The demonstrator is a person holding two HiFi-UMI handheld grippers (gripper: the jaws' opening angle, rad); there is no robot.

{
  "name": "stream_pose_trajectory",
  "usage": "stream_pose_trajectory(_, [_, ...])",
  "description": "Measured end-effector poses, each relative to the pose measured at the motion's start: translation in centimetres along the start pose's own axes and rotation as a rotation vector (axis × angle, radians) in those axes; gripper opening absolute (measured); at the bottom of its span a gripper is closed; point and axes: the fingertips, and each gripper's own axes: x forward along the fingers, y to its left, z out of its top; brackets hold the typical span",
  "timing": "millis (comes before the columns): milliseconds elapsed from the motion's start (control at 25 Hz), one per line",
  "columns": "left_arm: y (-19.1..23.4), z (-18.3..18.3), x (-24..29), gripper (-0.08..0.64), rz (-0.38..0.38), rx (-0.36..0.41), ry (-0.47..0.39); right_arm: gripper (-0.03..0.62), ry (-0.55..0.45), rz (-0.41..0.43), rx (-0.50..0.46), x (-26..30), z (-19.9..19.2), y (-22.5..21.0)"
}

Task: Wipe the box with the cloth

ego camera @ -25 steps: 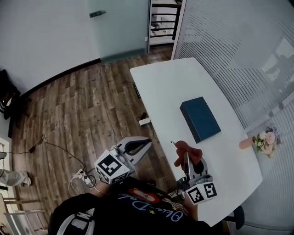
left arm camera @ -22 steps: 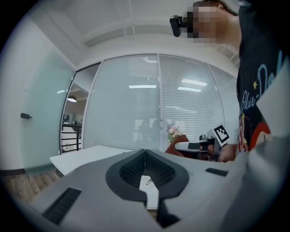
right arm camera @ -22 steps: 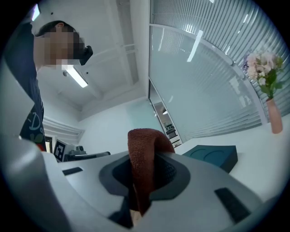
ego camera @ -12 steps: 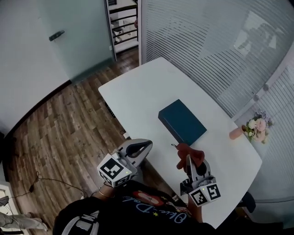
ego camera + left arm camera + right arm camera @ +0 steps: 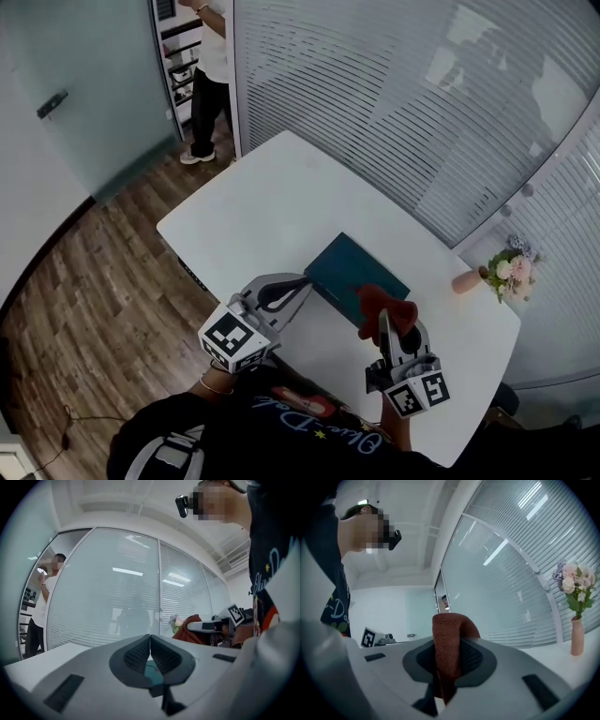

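The cloth [image 5: 382, 307] hides the near corner of the teal box [image 5: 349, 267]. Beyond the box, the top edge cuts off a person [image 5: 211, 75]. Past the left hand-held gripper [image 5: 150, 639], only a sliver of box shows.

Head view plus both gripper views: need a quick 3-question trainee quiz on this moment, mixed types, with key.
1. True or false: the left gripper has its jaws shut with nothing between them.
2. Multiple choice: what does the right gripper hold in its jaws? A) cloth B) sponge C) brush
3. Short answer: in the head view, what stands on the table to the right of the box?

Key: 1 true. 2 A. 3 a vase of flowers.
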Motion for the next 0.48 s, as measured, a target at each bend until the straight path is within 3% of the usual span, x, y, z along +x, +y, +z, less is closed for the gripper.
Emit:
stream_pose_trajectory(200, [3.8,-0.3,1.4,0.005,-0.043,-0.018,-0.003,0.061,-0.027,-0.029,-0.075,4.3,1.5,-1.4])
stream_pose_trajectory(480, [8.5,-0.9,2.9,0.005,-0.104,-0.019,0.010,0.061,0.023,-0.065,-0.218,10.5,1.9,-3.4])
